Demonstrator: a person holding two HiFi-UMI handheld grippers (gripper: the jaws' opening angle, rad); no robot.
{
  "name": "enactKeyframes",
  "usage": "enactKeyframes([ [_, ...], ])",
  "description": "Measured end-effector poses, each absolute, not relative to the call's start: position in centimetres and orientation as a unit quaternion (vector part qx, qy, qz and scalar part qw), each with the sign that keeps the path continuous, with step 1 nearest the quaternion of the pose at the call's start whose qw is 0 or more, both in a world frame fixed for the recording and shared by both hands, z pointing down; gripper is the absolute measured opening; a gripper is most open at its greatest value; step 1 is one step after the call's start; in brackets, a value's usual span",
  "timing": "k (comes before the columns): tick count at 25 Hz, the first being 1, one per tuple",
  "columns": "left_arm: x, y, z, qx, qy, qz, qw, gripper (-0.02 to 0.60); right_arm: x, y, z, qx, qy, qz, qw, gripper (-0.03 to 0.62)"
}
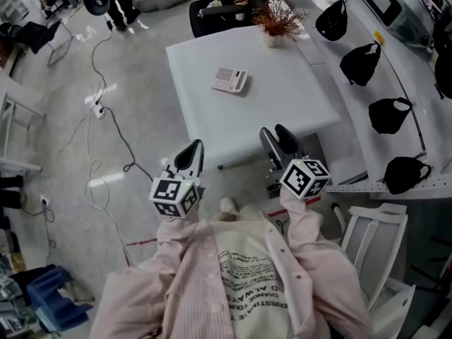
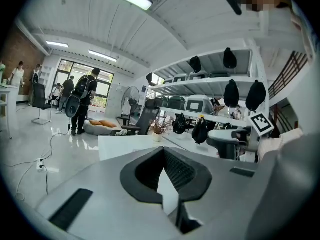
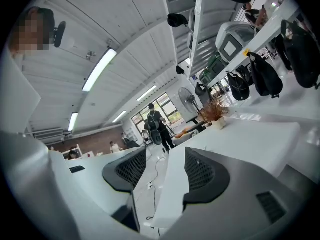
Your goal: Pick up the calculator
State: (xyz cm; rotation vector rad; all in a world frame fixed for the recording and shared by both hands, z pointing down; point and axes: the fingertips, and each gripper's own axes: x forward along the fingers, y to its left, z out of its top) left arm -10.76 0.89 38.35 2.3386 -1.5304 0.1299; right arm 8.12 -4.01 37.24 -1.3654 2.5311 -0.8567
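A pale calculator [image 1: 230, 80] with a pinkish keypad lies flat on the white square table [image 1: 282, 104], toward its far left part. Both grippers hang short of the table's near edge, close to the person's chest. My left gripper [image 1: 189, 157] is over the floor left of the table, and its jaw tips touch with nothing between them [image 2: 162, 153]. Just beyond the near edge, my right gripper [image 1: 277, 143] has its jaws apart and empty [image 3: 165, 156]. Neither gripper view shows the calculator.
A potted dried plant [image 1: 275, 23] stands at the table's far edge, with a black office chair [image 1: 219, 6] behind it. Black caps [image 1: 360, 62] hang along the white shelf on the right. Cables [image 1: 106, 111] run over the floor at left. A white chair [image 1: 374, 239] stands at lower right.
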Motion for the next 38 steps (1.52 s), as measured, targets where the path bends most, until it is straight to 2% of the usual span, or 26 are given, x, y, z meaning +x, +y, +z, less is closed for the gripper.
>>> enactKeyframes([
  [18,-12.5,-8.0,41.6,0.802,-0.555,0.056,0.215,0.002,6.1,-14.2,42.4,-0.442,0.823,-0.353,0.055,0.21],
  [38,-11.0,-21.5,50.6,0.766,-0.56,0.095,0.3,0.002,2.9,-28.5,53.9,-0.397,0.793,-0.461,-0.028,0.21],
])
